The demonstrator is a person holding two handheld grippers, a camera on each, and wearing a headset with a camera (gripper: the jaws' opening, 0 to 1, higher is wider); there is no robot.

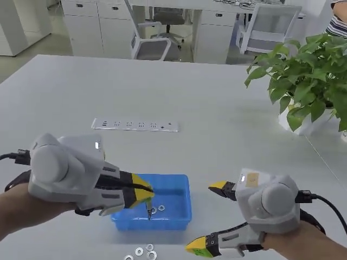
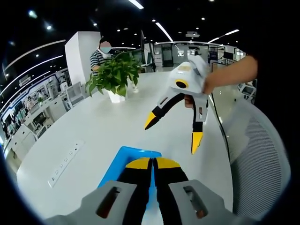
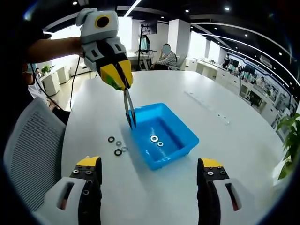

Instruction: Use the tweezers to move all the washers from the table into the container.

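Blue container (image 1: 176, 192) on grey worktop (image 1: 190, 108) holds two washers (image 3: 154, 138); four washers (image 3: 118, 152) lie on worktop just beside it. Left tongs (image 1: 146, 190) clamped on tweezers (image 3: 130, 110), tips pointing down at container. Right tongs (image 1: 205, 216) apart, empty, hovering near container's other side.

- The tweezers (image 1: 149, 208) hang down from your left gripper (image 1: 147, 190), tips inside the container (image 1: 181, 184).
- Two washers (image 1: 158, 208) lie in the container, just beside those tips.
- Loose washers (image 1: 143, 252) lie on the table (image 1: 217, 135), outside the container wall, ahead-left of your right gripper (image 1: 205, 218).
- The power strip (image 1: 134, 125) lies beyond the container, and the potted plant (image 1: 309, 81) stands well beyond your right gripper.
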